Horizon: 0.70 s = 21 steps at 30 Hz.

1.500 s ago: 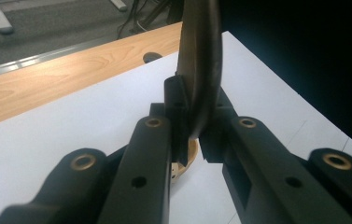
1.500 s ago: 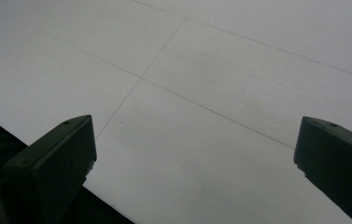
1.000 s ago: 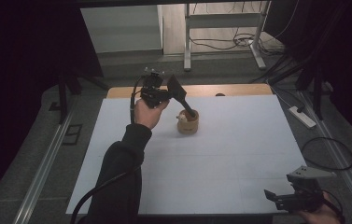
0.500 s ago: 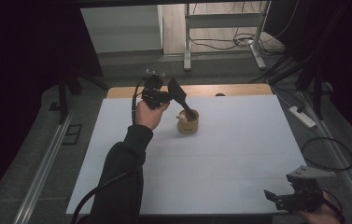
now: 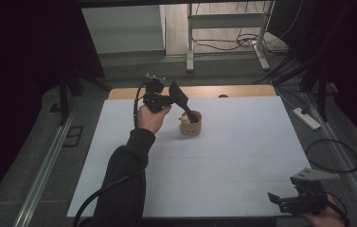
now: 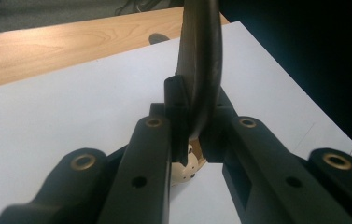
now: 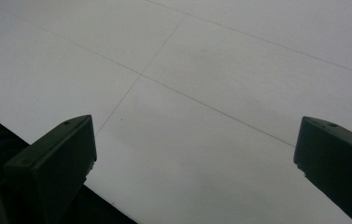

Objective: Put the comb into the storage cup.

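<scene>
My left gripper [image 5: 176,101] is held over the far middle of the white table sheet [image 5: 242,156], shut on a dark utensil [image 5: 182,101]. The utensil's broad end points up and left, and its thin end reaches down into a small tan cup [image 5: 191,126]. In the left gripper view the jaws pinch the dark utensil [image 6: 202,70], and the perforated tan cup [image 6: 186,169] shows just beneath them. My right gripper [image 5: 276,201] rests low at the near right corner. Its jaws stand wide apart over bare white sheet [image 7: 201,93], right gripper [image 7: 194,154] holding nothing.
A strip of bare wooden tabletop [image 5: 233,91] runs along the far edge, with a small dark object [image 5: 222,96] on it. A power strip [image 5: 307,118] and a looped cable [image 5: 333,156] lie off the table's right side. Metal rails flank both sides.
</scene>
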Each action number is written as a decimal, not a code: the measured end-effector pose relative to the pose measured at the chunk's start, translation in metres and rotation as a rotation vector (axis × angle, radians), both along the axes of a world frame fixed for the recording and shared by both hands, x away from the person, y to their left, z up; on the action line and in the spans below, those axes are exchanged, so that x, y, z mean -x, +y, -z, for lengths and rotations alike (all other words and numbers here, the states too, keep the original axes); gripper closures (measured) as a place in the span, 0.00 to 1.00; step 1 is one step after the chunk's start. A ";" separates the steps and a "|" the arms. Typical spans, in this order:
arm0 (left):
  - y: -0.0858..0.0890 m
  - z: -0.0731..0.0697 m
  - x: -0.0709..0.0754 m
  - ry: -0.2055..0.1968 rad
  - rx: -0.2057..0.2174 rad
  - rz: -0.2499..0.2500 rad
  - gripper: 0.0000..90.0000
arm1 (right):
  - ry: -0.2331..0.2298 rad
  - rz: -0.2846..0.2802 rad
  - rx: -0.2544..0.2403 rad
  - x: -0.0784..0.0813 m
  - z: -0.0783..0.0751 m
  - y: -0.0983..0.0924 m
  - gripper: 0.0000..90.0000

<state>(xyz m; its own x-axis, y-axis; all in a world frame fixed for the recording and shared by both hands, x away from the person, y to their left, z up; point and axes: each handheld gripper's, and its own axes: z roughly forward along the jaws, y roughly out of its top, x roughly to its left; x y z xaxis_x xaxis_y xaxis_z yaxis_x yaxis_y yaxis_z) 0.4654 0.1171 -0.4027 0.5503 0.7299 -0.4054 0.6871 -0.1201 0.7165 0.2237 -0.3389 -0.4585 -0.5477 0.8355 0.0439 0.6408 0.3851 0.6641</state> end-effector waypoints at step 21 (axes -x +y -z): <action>0.003 0.017 -0.002 0.030 0.043 -0.013 0.92 | 0.005 -0.005 0.003 0.000 0.000 0.000 0.00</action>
<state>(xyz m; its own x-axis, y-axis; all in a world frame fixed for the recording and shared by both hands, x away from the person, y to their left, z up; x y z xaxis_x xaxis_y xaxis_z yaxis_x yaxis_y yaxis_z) 0.4676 0.1204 -0.4202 0.5285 0.7182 -0.4526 0.7095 -0.0809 0.7001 0.2239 -0.3386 -0.4587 -0.5517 0.8329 0.0440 0.6419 0.3903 0.6600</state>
